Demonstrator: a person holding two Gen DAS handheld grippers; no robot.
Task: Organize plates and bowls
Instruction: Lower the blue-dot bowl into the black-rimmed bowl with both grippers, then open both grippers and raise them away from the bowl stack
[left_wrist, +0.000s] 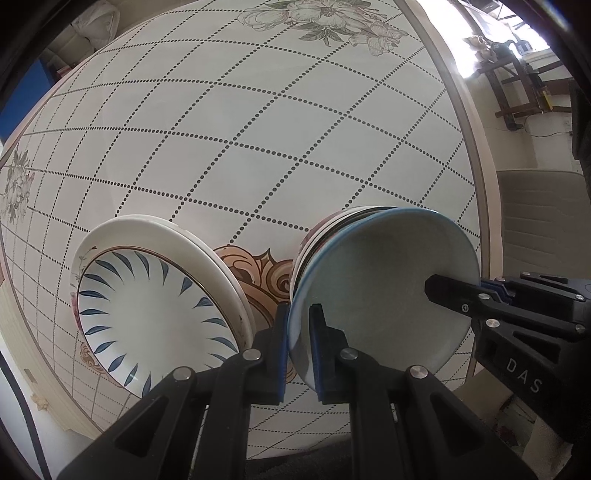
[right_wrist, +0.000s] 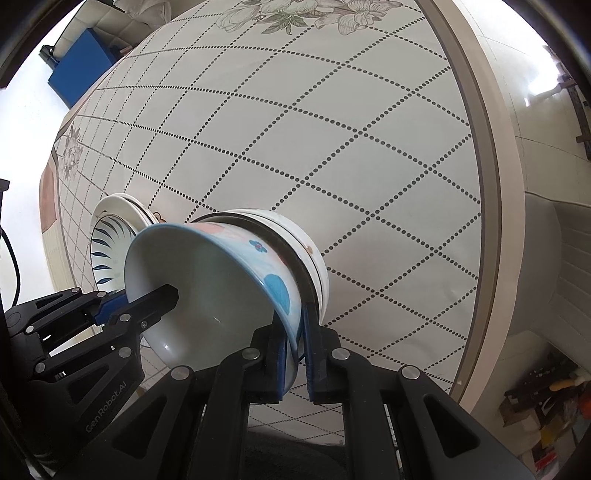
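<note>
A pale bowl with blue blotches (left_wrist: 388, 295) (right_wrist: 207, 295) tops a stack of bowls (left_wrist: 325, 229) (right_wrist: 295, 232) on the round table (left_wrist: 258, 129) (right_wrist: 332, 129). My left gripper (left_wrist: 299, 308) is shut on the bowl's left rim. My right gripper (right_wrist: 293, 314) is shut on the opposite rim. Each view shows the other gripper's inner finger (left_wrist: 450, 295) (right_wrist: 159, 299) lying inside the bowl. Left of the bowls is a stack of plates (left_wrist: 147, 314) (right_wrist: 107, 251); the top one has blue leaf strokes.
The table's white cloth has a dotted diamond grid, with flower prints at the far edge. A padded chair (left_wrist: 543, 221) stands past the table's right rim. A blue box (right_wrist: 79, 70) and a wooden frame (left_wrist: 517, 85) stand farther off.
</note>
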